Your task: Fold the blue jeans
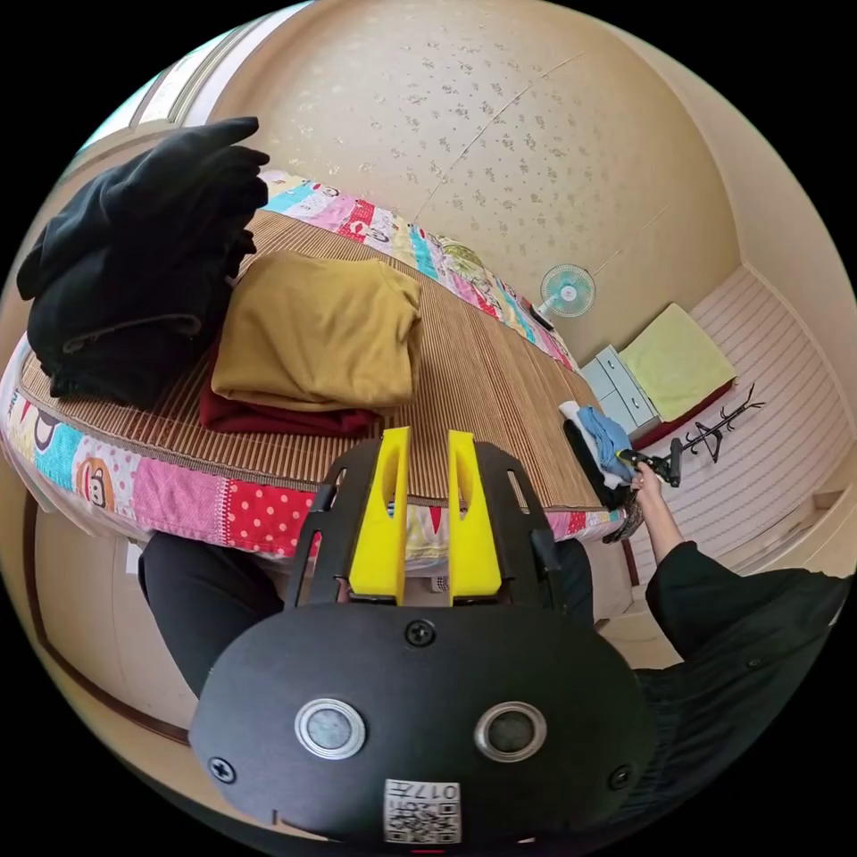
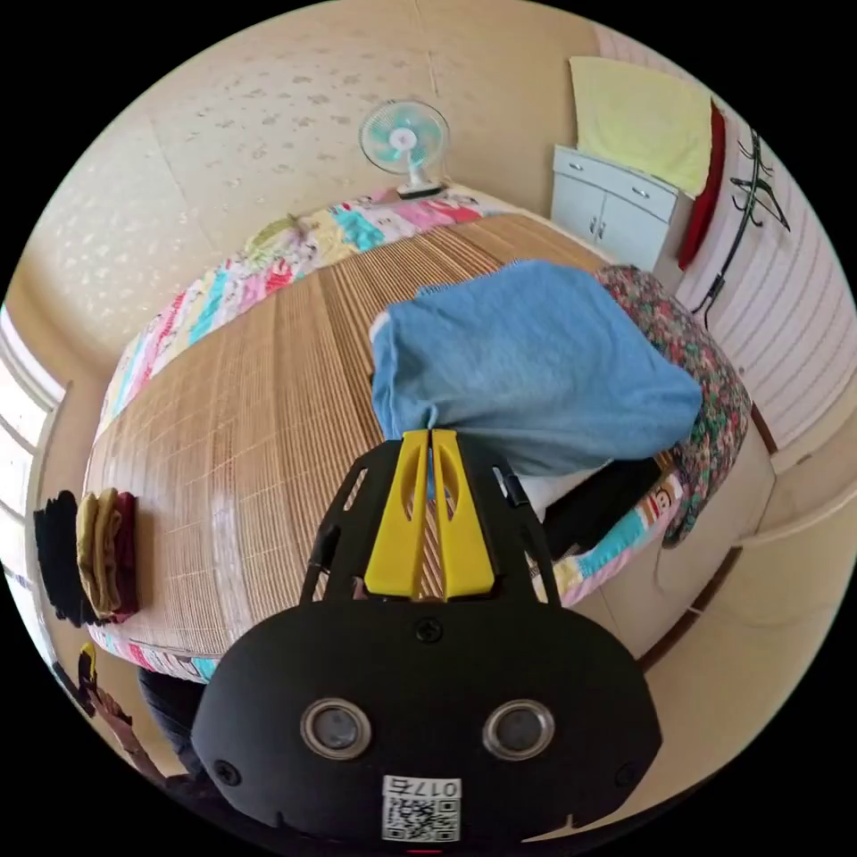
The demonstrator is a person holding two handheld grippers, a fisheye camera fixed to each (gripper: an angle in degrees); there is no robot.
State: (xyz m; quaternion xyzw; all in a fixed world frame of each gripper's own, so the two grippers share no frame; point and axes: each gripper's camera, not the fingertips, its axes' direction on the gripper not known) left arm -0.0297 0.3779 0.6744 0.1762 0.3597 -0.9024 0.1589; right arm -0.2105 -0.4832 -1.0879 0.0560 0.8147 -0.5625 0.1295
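The blue jeans (image 2: 536, 375) lie bunched on top of a small heap of clothes at the near right corner of the bed. My right gripper (image 2: 430, 436) is shut on their near edge, and blue cloth shows between its yellow jaws. In the left gripper view the same jeans (image 1: 605, 436) appear far off at the bed's right end, with a hand holding the right gripper (image 1: 659, 464) against them. My left gripper (image 1: 428, 437) hangs open over the bed's front edge with nothing between its jaws.
A black pile (image 1: 134, 268) and a mustard garment (image 1: 317, 330) folded on a dark red one (image 1: 277, 418) sit at the left of the bamboo mat (image 2: 268, 428). Under the jeans lie floral (image 2: 705, 375), white and black clothes. A fan (image 2: 403, 143) and a cabinet (image 2: 616, 210) stand behind the bed.
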